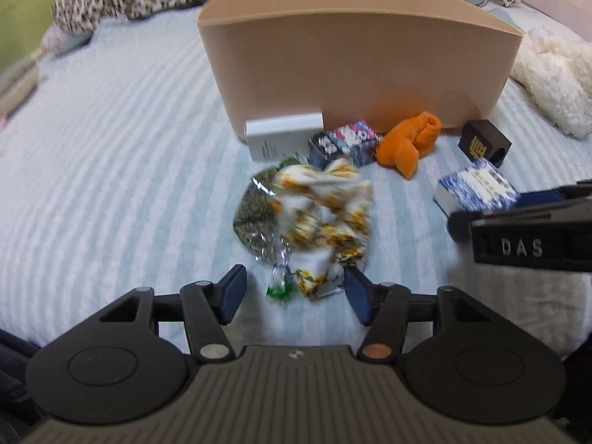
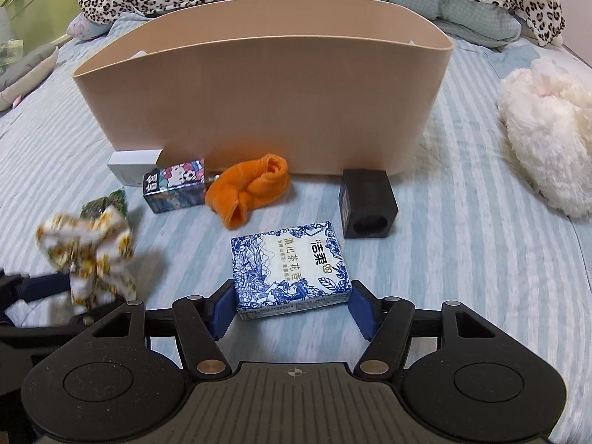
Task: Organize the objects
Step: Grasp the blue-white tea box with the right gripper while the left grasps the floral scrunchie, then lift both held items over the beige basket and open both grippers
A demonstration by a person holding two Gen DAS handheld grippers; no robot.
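Right gripper (image 2: 292,305), spread, straddles the blue tissue pack (image 2: 290,272) at lower centre; close squarely on its sides. Left gripper (image 1: 294,292), spread, flanks the floral bag (image 1: 314,218). Bin (image 2: 259,107) stands behind.

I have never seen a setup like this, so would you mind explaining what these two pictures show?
Each picture comes from a camera mounted on a handheld two-finger gripper, looking along its fingers. A person holds one in each hand; there is no robot arm.

The left gripper is open around a floral snack bag, blurred. The right gripper is open, straddling a blue-and-white tissue pack.

On the striped bedspread lie an orange cloth, a black cube, a cartoon box and a white box, before a beige bin.
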